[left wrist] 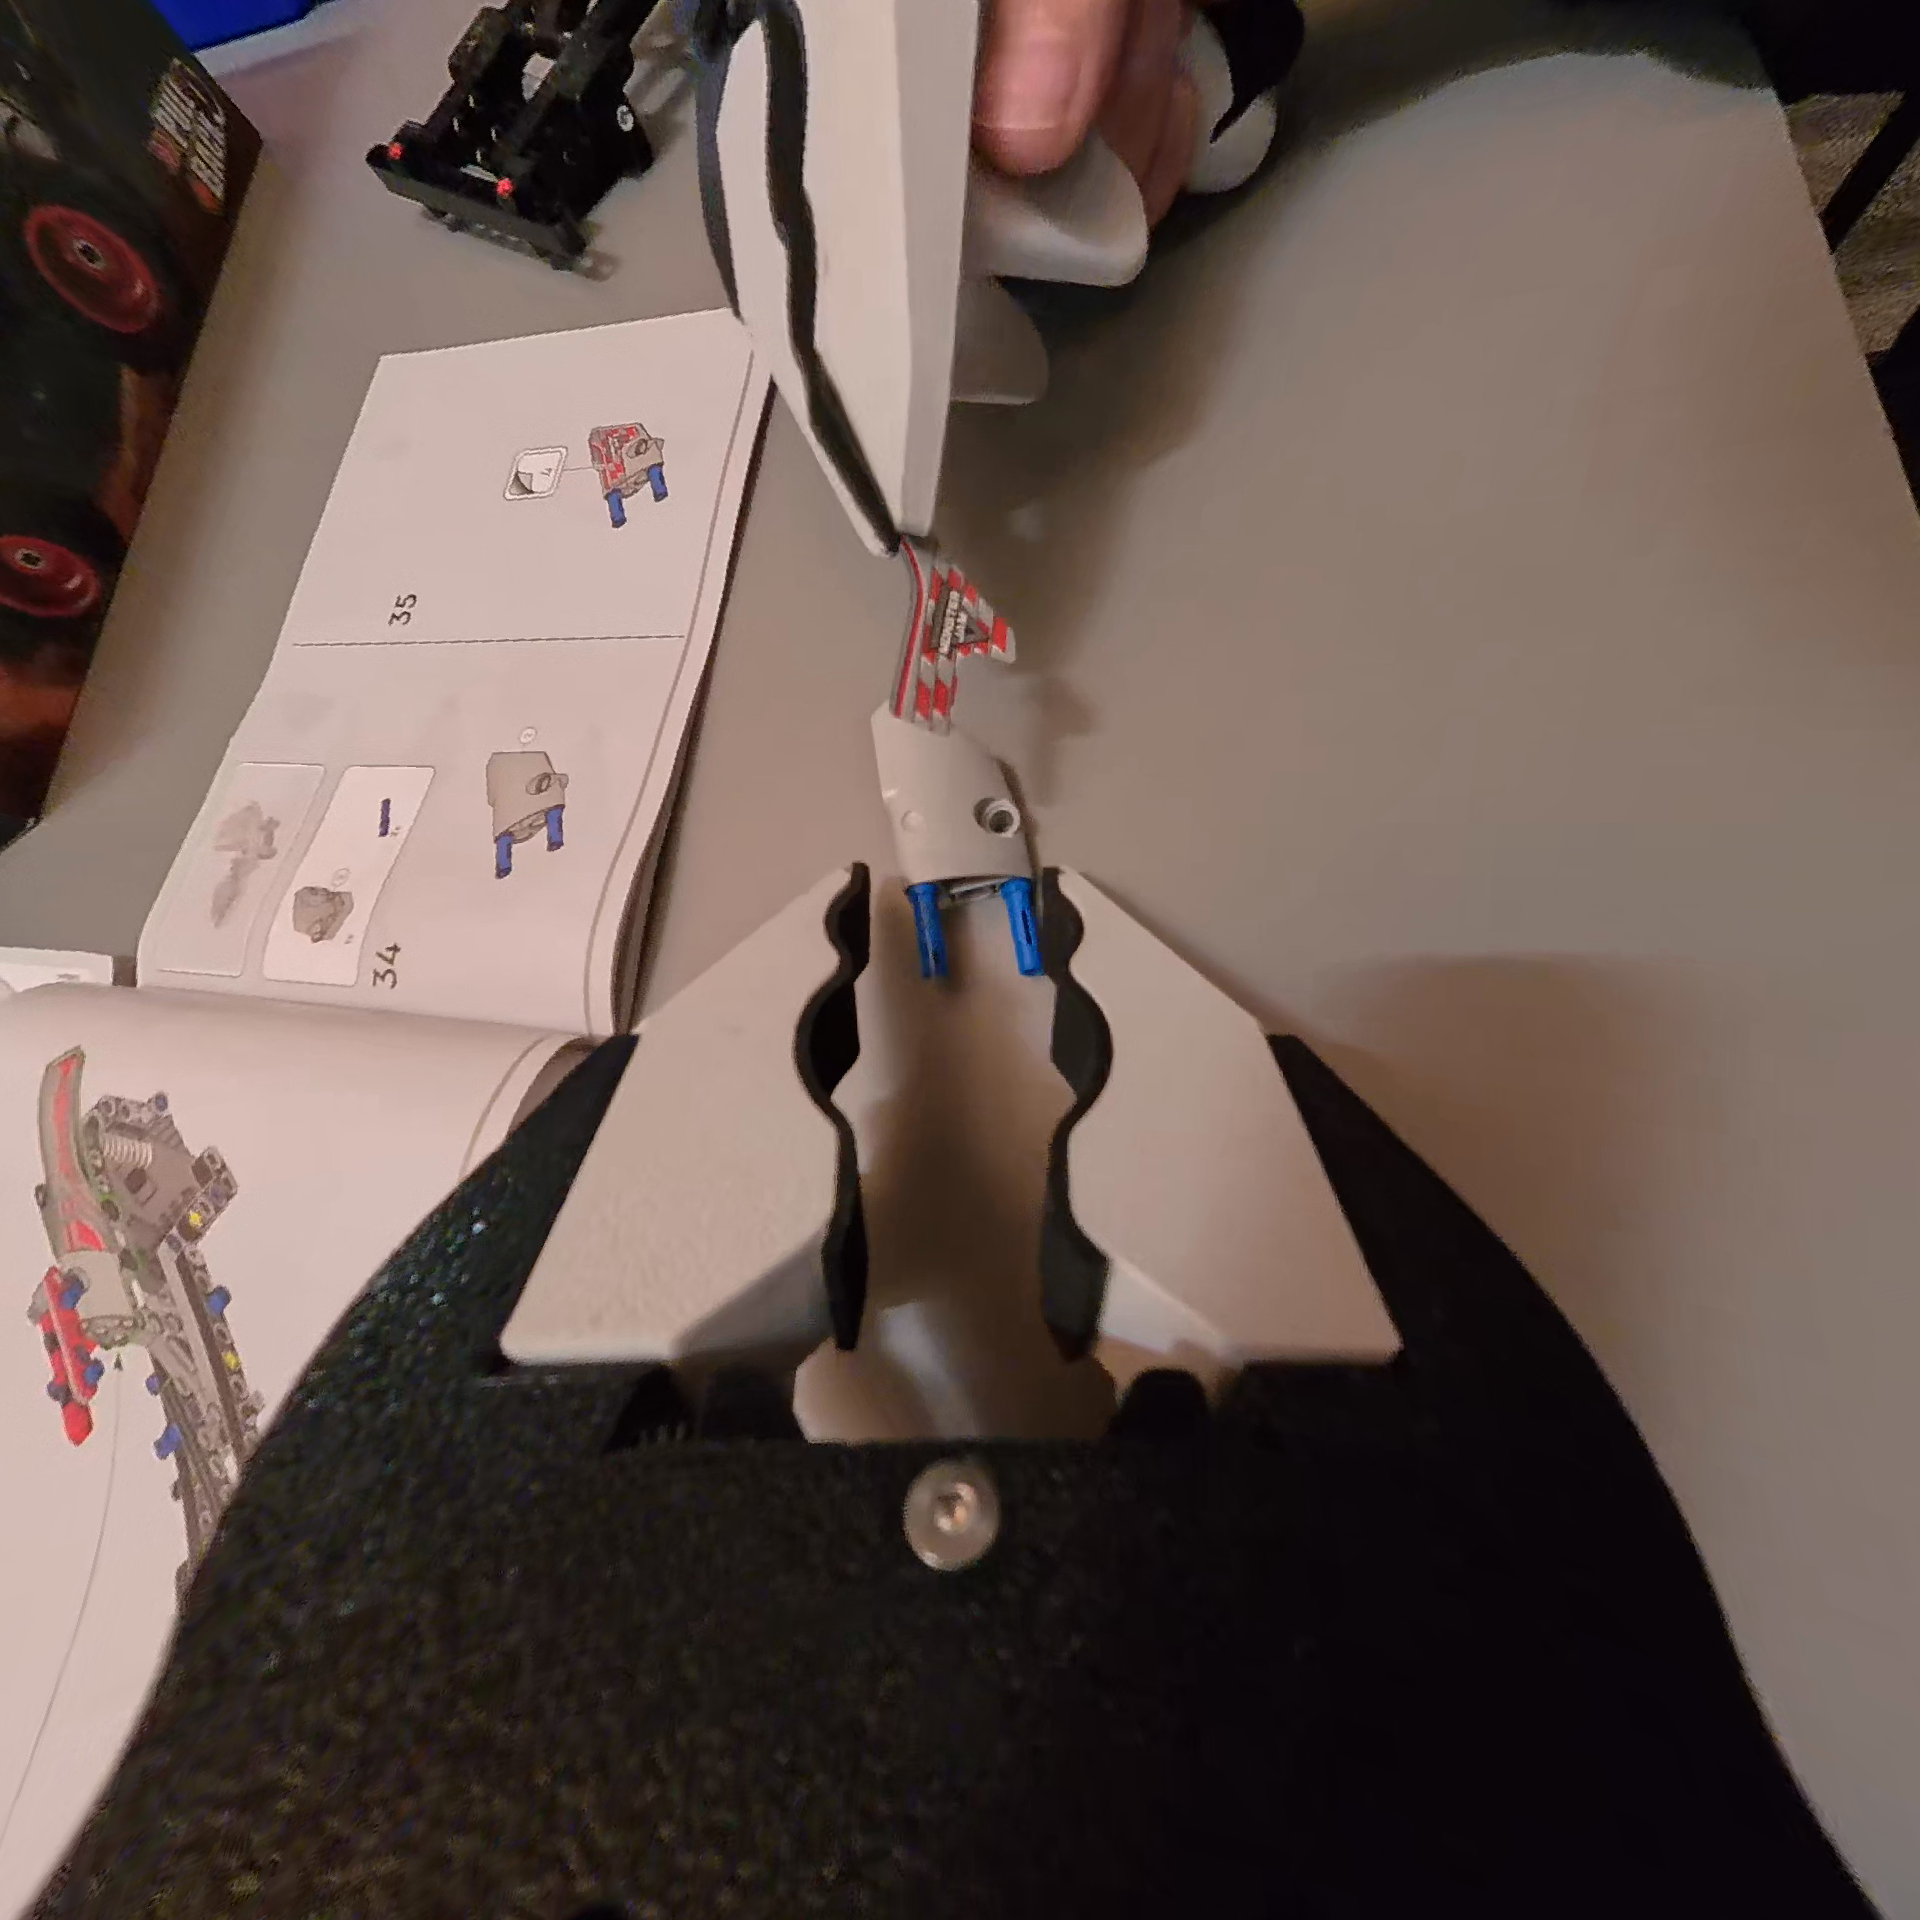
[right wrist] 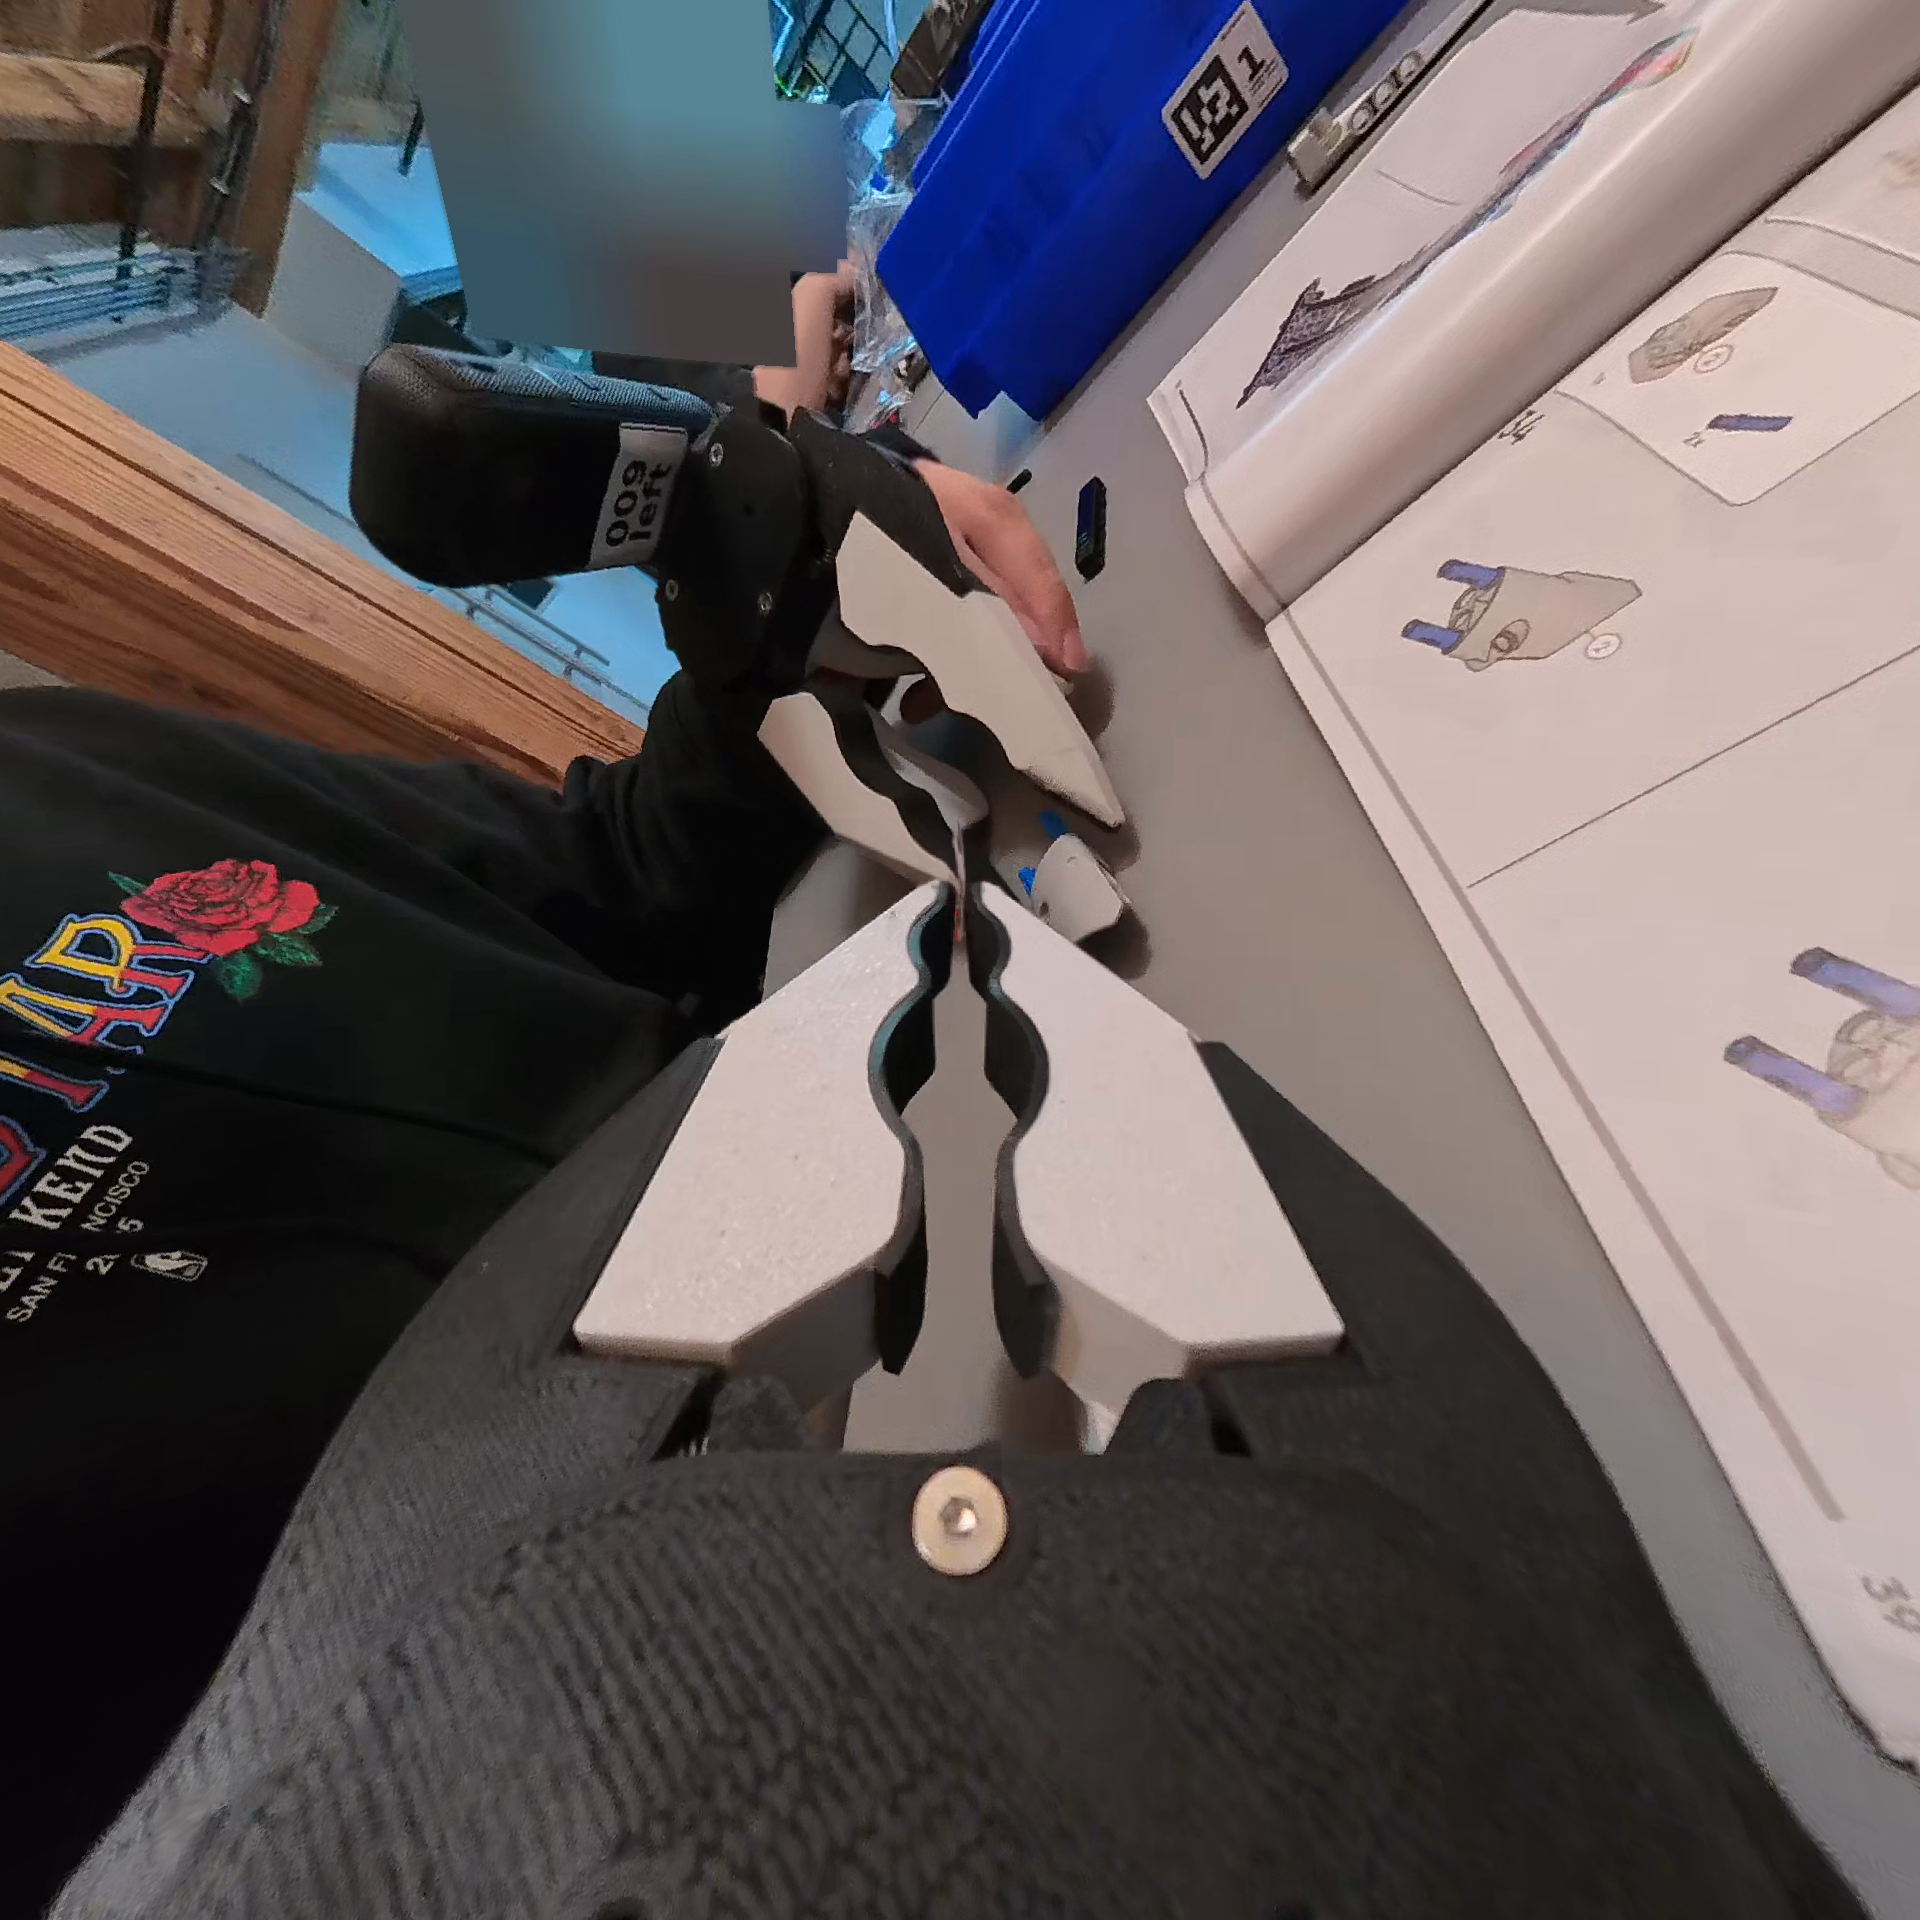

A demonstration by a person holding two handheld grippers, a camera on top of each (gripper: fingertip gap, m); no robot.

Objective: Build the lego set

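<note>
A grey curved Lego panel [left wrist: 951, 805] with two blue pins [left wrist: 930, 930] lies on the grey table [left wrist: 1455, 727]. My left gripper [left wrist: 951, 883] is open, its fingertips flanking the blue pins. My right gripper [left wrist: 902, 538] comes down from above, shut on a red, white and grey sticker [left wrist: 956, 634] that hangs just above the panel's far end. In the right wrist view the right gripper [right wrist: 961, 896] pinches the sticker [right wrist: 958, 860] edge-on. The left gripper [right wrist: 1023, 821] lies beyond it beside the panel [right wrist: 1075, 883].
An open instruction booklet [left wrist: 499, 665] lies left of the panel and also shows in the right wrist view [right wrist: 1558, 779]. A black Lego chassis [left wrist: 509, 135] and the set's box [left wrist: 94, 260] stand at the far left. A blue bin [right wrist: 1039, 208] sits beyond a small dark part [right wrist: 1090, 525]. My hands' fingertips stand some 6 centimeters from each other.
</note>
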